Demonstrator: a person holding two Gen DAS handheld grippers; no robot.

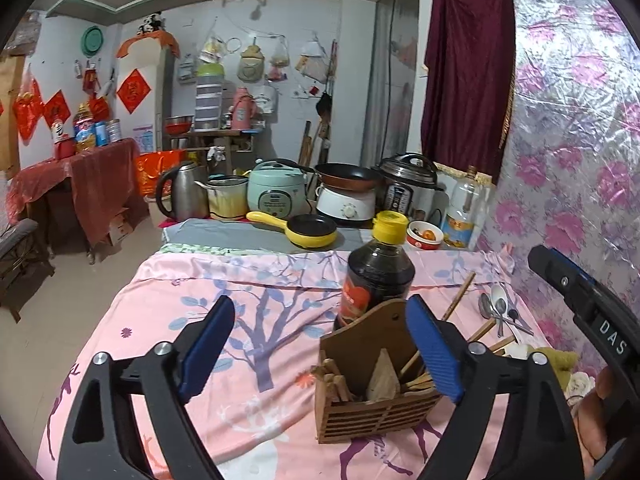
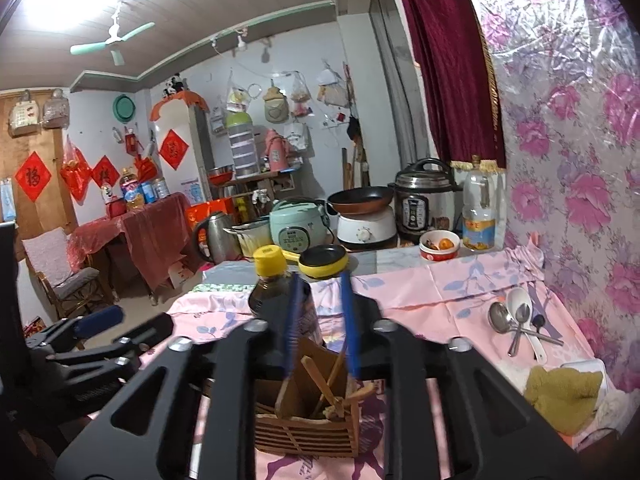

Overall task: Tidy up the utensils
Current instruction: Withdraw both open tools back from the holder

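Note:
A wooden slatted utensil holder (image 1: 372, 408) stands on the pink cloth and holds chopsticks and wooden pieces; it also shows in the right wrist view (image 2: 308, 428). My left gripper (image 1: 320, 344) is open and empty, its right finger beside the holder. My right gripper (image 2: 320, 320) hovers just above the holder with its blue pads a narrow gap apart and nothing between them. Several spoons (image 2: 516, 320) lie on the cloth near the wall; they also show in the left wrist view (image 1: 500, 308). Loose chopsticks (image 1: 460, 294) lie behind the holder.
A dark sauce bottle (image 1: 378, 276) with a yellow cap stands right behind the holder. A yellow-green cloth (image 2: 564, 392) lies at the right. A yellow pan (image 1: 308, 230), a bowl (image 2: 440, 246), cookers and a kettle (image 1: 184, 192) crowd the table's far end. The flowered wall (image 2: 580, 200) is at the right.

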